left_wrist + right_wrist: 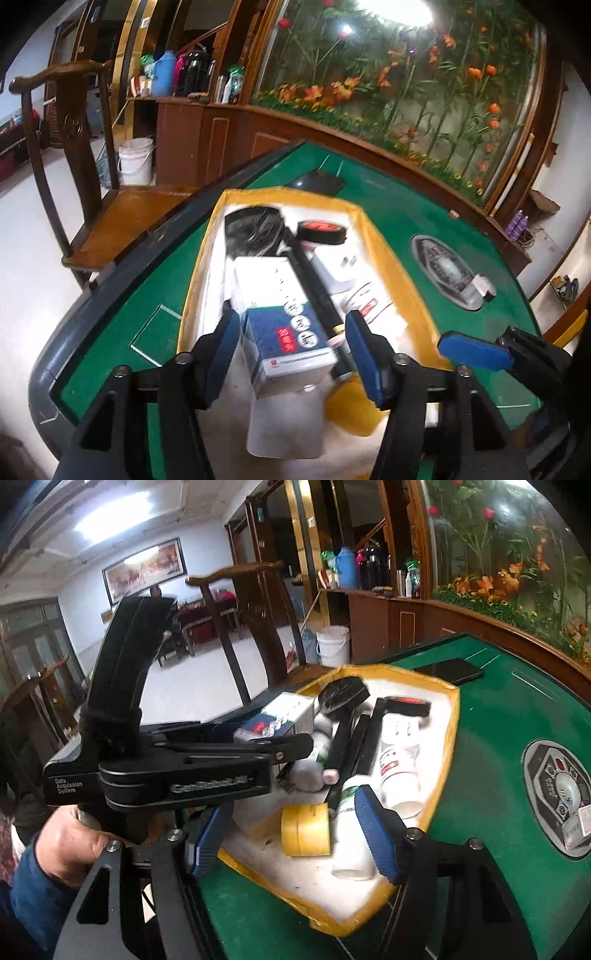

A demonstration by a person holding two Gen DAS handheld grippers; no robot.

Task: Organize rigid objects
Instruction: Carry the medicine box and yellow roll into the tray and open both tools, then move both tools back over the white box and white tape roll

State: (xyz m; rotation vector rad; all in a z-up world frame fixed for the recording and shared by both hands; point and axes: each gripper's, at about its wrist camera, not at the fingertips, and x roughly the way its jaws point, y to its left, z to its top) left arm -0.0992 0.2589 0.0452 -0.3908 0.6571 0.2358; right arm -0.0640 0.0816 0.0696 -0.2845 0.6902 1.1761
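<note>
A white foam tray with a yellow rim lies on the green table and holds rigid objects. My left gripper is open, its blue pads either side of a blue-and-white box without visibly touching it. Black sticks, black tape, a yellow tape roll and white bottles lie in the tray. My right gripper is open above the tray's near end, with the yellow tape roll between its pads. The left gripper body shows in the right wrist view.
A black phone lies on the green table beyond the tray. A round centre panel with a small box on it sits to the right. A wooden chair and white bucket stand past the left edge.
</note>
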